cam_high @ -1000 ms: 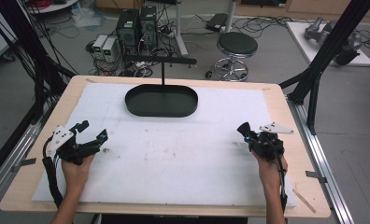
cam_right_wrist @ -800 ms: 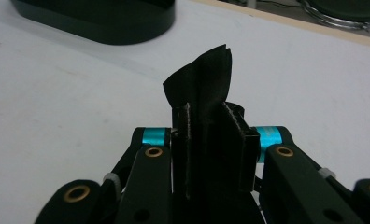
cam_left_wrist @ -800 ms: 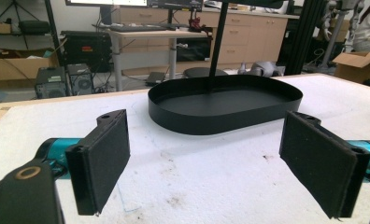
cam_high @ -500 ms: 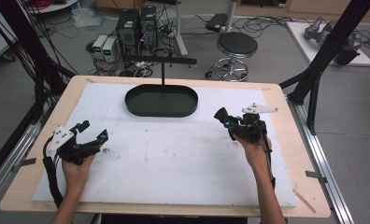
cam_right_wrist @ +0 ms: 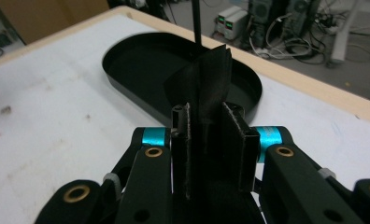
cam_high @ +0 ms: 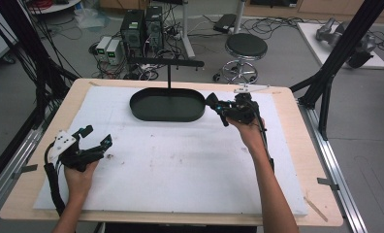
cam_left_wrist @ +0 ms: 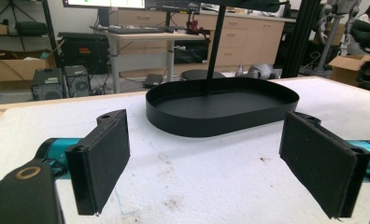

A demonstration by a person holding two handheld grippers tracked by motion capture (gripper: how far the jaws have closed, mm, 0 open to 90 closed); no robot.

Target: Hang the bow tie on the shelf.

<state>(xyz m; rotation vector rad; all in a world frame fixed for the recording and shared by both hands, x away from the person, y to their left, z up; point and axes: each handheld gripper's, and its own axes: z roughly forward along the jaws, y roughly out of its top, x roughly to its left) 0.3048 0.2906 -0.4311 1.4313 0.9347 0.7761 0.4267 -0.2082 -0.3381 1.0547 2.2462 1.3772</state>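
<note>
Tray beside right hand-held gripper pinching a black sheet; left hand-held gripper agape

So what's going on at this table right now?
A person holds a gripper in each hand. The right gripper is clamped on a small, thin black piece beside the rim of the black oval tray. The left gripper rests open on the white mat, holding nothing.

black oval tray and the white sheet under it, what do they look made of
Black oval tray: probably thin sheet metal, painted matte black; its wall is thin and even with a crisp rim. White sheet: looks like foam board or stiff padding, matte, scuffed and stained; the exact material can't be told.
</note>
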